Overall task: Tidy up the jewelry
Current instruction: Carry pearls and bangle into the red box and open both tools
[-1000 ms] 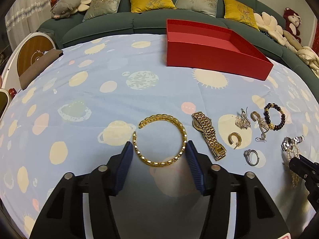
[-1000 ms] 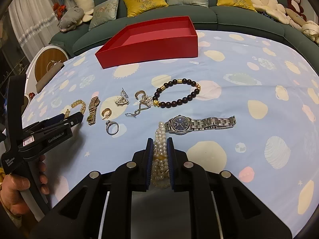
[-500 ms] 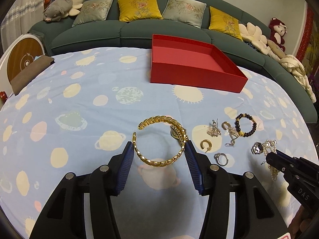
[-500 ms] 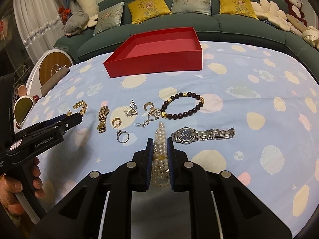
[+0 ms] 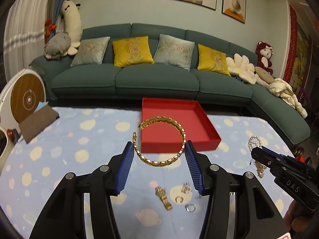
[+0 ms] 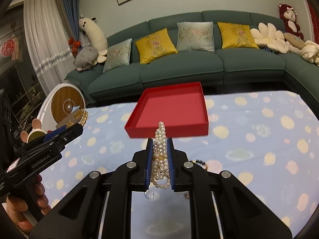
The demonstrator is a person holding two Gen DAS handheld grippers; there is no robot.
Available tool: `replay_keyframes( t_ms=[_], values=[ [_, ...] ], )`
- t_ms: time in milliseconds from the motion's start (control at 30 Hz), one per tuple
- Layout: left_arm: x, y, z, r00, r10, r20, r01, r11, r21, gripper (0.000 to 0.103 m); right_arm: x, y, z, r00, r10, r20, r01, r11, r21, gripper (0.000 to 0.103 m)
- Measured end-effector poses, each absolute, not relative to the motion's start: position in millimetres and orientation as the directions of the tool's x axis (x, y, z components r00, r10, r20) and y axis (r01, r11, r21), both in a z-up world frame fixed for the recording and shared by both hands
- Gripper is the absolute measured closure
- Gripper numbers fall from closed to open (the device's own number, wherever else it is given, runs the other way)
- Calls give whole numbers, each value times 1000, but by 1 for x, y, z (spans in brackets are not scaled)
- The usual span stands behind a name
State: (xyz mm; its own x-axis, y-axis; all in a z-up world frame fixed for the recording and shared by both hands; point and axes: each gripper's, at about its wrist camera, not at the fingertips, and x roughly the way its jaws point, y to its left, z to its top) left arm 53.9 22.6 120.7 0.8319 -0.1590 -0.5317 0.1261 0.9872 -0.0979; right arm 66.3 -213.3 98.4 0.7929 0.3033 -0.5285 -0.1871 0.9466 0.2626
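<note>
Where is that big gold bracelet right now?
The gold bracelet is held between the left gripper fingers, lifted above the blue tablecloth, just in front of the red tray.

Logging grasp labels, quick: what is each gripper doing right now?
Left gripper: shut on the gold bangle, lifted.
Right gripper: shut on the pearl strand, lifted.

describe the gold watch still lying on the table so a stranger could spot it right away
Start at the blue planet-print tablecloth and look at its near edge, under the left claw, where a few small pieces lie together. The gold watch is the leftmost, a straight strip of chunky gold links lying diagonally. Its neighbours, a silver charm, a small gold hoop and a silver ring, are all smaller and rounder.
</note>
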Motion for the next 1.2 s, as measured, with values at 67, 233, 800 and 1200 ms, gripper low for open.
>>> replay_keyframes(
  t_ms=[67,233,800,1200],
  values=[
    [70,20,139,843,-177,-507,141,984,-109,53,80,-215,118,811,306,-498,-196,945,261,90],
    [131,10,153,850,-166,-500,137,986,-95,53,135,-217,144,840,285,-461,-196,953,231,90],
    [316,-20,56,721,-112,-683,135,991,-21,56,345,-223,52,727,268,-632,-73,946,317,90],
    [370,-13,4,660,-115,-742,85,993,-78,74,400,-220,0,615,256,-746,-45,956,291,86]
  ],
)
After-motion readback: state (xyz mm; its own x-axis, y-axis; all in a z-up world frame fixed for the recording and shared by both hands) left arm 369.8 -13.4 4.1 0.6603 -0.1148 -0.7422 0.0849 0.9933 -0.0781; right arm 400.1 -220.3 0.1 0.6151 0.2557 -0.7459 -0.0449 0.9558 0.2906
